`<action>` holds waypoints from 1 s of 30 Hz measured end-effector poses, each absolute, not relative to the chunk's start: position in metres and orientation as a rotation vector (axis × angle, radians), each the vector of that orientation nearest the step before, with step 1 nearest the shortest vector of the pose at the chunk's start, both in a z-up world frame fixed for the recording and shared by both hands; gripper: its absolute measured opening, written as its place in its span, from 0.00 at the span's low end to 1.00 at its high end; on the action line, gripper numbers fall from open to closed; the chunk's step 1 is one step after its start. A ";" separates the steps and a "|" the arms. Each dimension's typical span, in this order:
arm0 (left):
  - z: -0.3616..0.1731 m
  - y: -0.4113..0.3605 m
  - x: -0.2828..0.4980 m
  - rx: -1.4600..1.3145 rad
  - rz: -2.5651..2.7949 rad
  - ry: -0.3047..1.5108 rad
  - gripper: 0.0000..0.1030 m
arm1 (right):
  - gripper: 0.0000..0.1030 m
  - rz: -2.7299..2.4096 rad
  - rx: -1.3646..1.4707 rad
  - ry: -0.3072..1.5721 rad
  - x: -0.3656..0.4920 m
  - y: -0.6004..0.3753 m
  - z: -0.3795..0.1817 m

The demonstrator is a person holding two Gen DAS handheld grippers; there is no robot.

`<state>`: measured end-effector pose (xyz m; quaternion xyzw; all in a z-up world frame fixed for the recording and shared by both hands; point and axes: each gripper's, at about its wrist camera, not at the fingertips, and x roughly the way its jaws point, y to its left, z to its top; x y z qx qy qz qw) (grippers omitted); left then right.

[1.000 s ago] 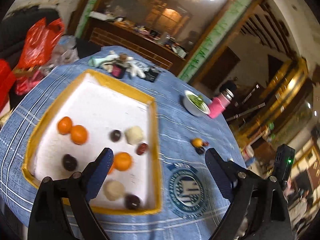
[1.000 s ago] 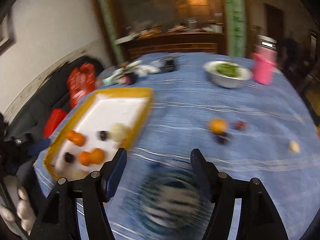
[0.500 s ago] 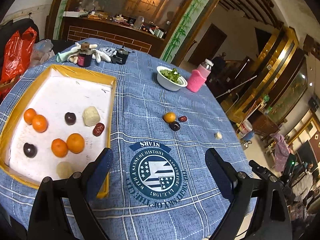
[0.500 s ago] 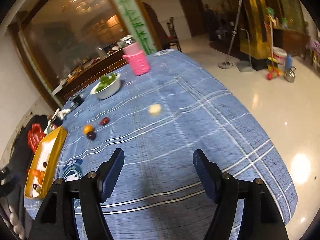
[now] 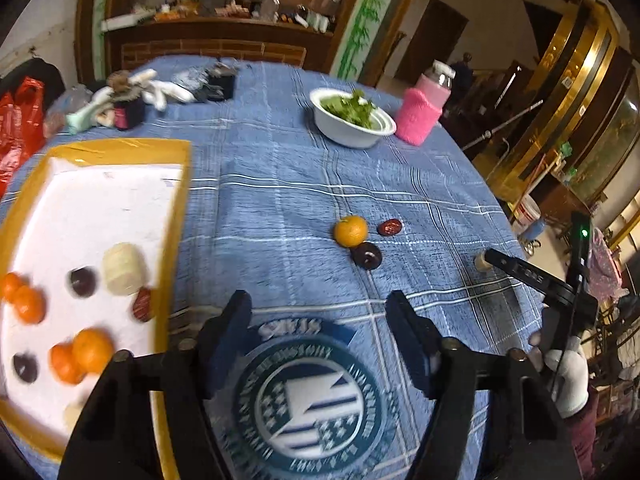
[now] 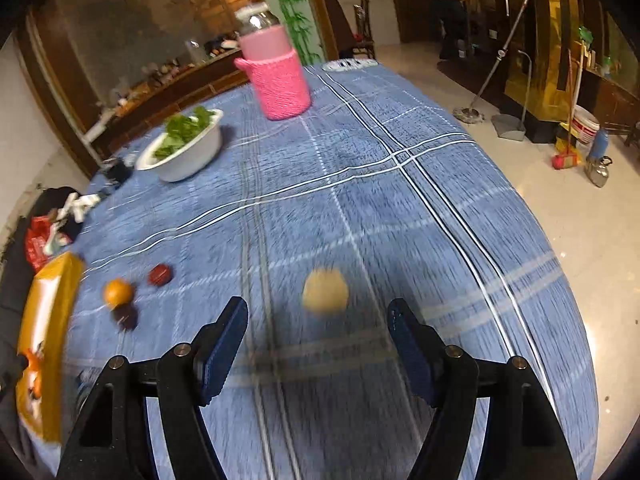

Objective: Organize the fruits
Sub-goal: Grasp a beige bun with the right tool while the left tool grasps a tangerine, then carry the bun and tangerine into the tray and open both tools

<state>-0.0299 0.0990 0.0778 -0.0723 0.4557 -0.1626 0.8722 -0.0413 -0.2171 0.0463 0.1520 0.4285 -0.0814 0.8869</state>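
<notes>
**Both claws spread above the blue-clothed surface, four fruits outside the tray**

The left claw (image 5: 318, 324) is spread wide and grips nothing, hanging over the round emblem (image 5: 308, 396) printed on the tablecloth (image 5: 280, 200). Left of the emblem sits the yellow-rimmed tray (image 5: 176, 216), holding tangerines, dark plums, a red date and pale fruits. Beyond the emblem, a tangerine (image 5: 351, 231) lies touching a dark plum (image 5: 366, 256), with a red date (image 5: 390, 227) just beside them. The right claw (image 6: 318, 320) is likewise spread and empty; a blurred pale yellow fruit (image 6: 325, 290) lies just ahead, between its fingers. Far beyond the emblem stand a white bowl of greens (image 5: 352, 118) and a pink-sleeved bottle (image 5: 424, 110).
</notes>
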 end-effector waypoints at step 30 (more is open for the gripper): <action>0.068 0.084 0.007 -0.127 -0.335 0.899 0.29 | 0.30 -0.125 0.330 0.779 -0.037 -0.222 0.045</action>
